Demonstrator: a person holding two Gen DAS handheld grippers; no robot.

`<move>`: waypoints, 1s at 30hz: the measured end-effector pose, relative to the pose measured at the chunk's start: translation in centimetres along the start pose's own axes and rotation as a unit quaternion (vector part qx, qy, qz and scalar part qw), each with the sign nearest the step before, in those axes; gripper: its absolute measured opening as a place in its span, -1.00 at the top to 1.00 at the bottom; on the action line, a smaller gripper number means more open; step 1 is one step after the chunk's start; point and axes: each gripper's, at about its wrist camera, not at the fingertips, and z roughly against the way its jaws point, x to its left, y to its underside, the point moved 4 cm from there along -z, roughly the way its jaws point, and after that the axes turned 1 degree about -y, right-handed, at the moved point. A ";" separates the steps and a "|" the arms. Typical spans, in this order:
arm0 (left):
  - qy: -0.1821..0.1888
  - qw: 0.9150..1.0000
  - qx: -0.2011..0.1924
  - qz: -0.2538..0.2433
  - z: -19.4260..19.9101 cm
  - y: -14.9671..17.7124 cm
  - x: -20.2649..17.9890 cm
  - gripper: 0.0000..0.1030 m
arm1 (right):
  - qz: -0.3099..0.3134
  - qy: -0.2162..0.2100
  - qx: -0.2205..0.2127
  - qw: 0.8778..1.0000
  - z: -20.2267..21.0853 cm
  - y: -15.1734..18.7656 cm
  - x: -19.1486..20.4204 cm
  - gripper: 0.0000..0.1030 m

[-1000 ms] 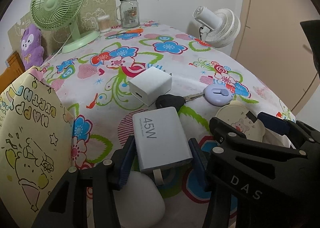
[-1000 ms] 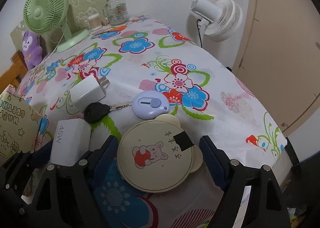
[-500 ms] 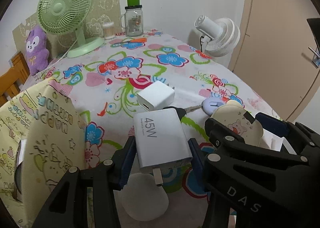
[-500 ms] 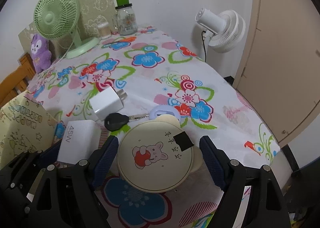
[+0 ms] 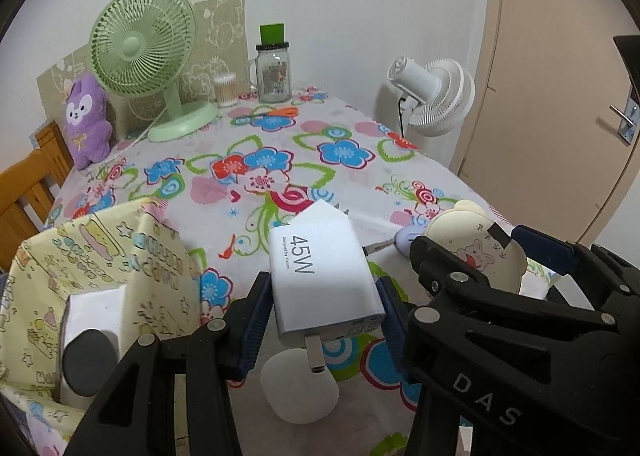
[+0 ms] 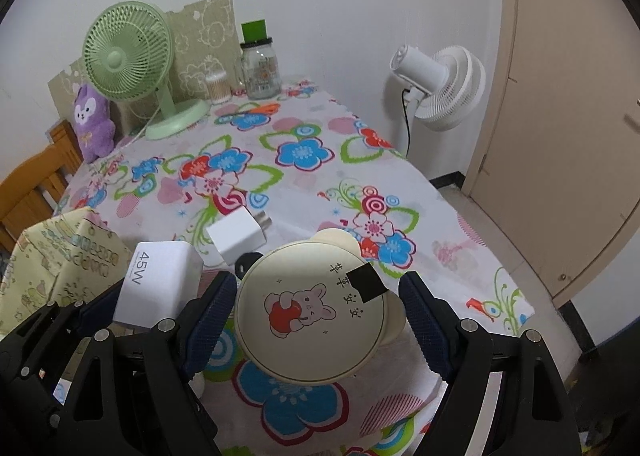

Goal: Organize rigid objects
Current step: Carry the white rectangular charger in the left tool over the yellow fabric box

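Note:
A white 45W charger (image 5: 320, 280) hangs above the flowered tablecloth (image 5: 256, 159), pinched between the blue pads of my left gripper (image 5: 324, 296), prongs toward the camera. To its right my right gripper (image 6: 316, 296) is shut on a round cream case (image 6: 312, 312) with a rabbit picture, also lifted off the table. The right wrist view shows the charger (image 6: 160, 280) at lower left. Below lie a small white plug adapter (image 6: 238, 238), a black key fob (image 6: 248, 260), a lilac oval piece (image 5: 408, 240) and a white pebble-shaped item (image 5: 300, 388).
An open yellow birthday bag (image 5: 100, 256) at the left holds a white box and a dark round thing (image 5: 86, 360). At the back stand a green fan (image 5: 144, 47), a jar (image 5: 274, 71) and a purple plush (image 5: 86, 119). A white fan (image 5: 436, 95) and a door (image 5: 560, 95) are right.
Both grippers have risen with the charger and the round case in them. The table items now lie further below, and the inside of the bag has come into view.

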 end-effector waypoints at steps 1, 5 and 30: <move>0.000 1.000 -0.002 0.000 0.2 -0.1 0.0 -0.04 | 0.000 0.000 -0.002 1.000 0.2 -0.1 0.1 -0.63; -0.001 1.000 -0.009 -0.001 1.3 -0.4 0.1 -0.04 | 0.001 0.000 -0.009 1.000 1.4 -0.5 0.3 -0.64; -0.001 1.000 -0.029 0.001 4.4 -1.7 1.7 0.37 | 0.017 -0.022 -0.035 0.999 5.2 -2.1 3.4 -0.64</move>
